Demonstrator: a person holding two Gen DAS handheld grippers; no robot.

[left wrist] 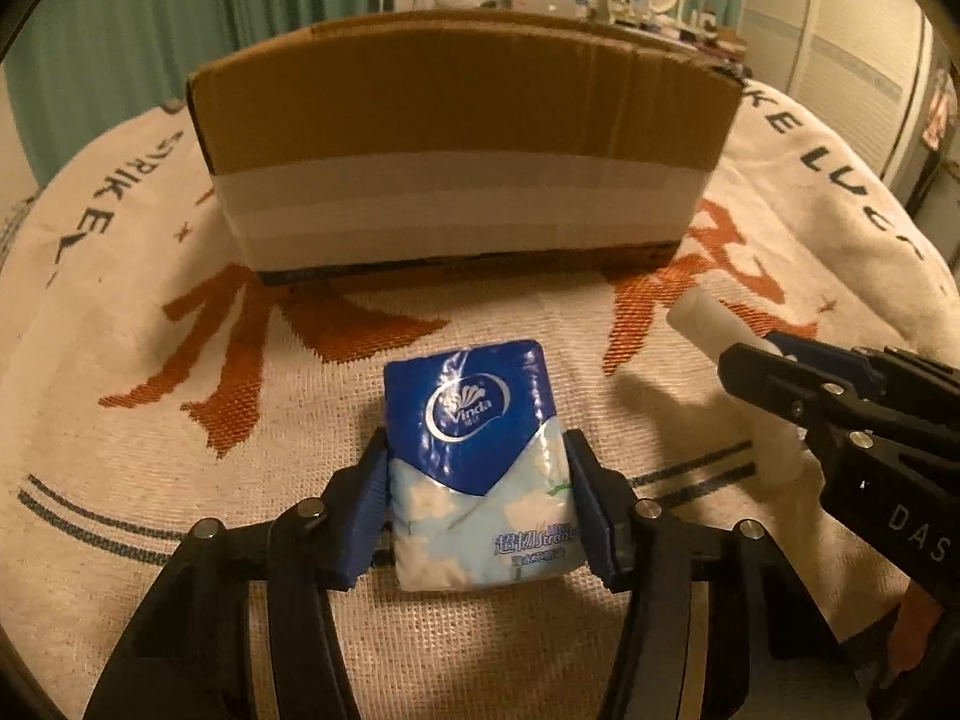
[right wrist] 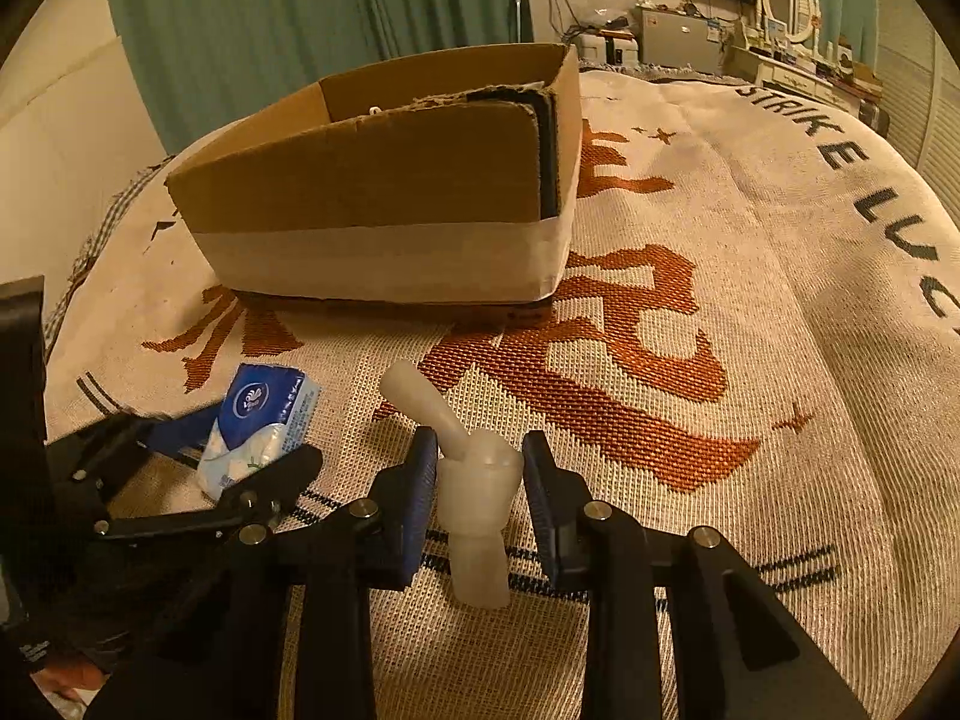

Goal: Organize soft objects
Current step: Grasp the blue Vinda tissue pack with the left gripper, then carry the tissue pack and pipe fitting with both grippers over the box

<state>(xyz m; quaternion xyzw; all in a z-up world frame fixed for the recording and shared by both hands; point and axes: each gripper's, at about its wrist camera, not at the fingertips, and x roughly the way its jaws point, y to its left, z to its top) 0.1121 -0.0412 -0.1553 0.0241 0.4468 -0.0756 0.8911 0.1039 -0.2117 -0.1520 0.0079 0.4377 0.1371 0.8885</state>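
Left tongs (left wrist: pixel 477 489): clenched on a tissue pack (left wrist: pixel 480 462); both blue pads press its long sides near the lower half. In the right wrist view these tongs (right wrist: pixel 240 450) are at the far left, with the pack (right wrist: pixel 258 426) between them.
Right tongs (right wrist: pixel 477 480): closed around a translucent white soft object (right wrist: pixel 477 498); the blue pads touch its wide middle part on both sides. In the left wrist view these tongs (left wrist: pixel 774 384) come in from the right edge, and the letters "DAS" are printed on the black body.
Tissue pack: blue on top, pale with white flowers below. The logo reads "Vinda"; lower there are Chinese characters and small Latin letters, too blurred to read surely. It is just above the blanket (left wrist: pixel 150 480), in front of the box.
Soft object: a squat body with a narrower stub below and a thin tube that leans up to the left. Whether its stub touches the blanket I cannot tell.
Blanket: cream woven cloth on a bed, with big orange Chinese characters, dark stripes, and dark letters that read "STRIKE LUC", cut off at the edge.
Cardboard box (right wrist: pixel 384 198): behind both things, open at the top, brown with a wide pale tape band around the lower part.
Background: green curtain, a cluttered desk, a round white mirror, a dark screen on the wall.
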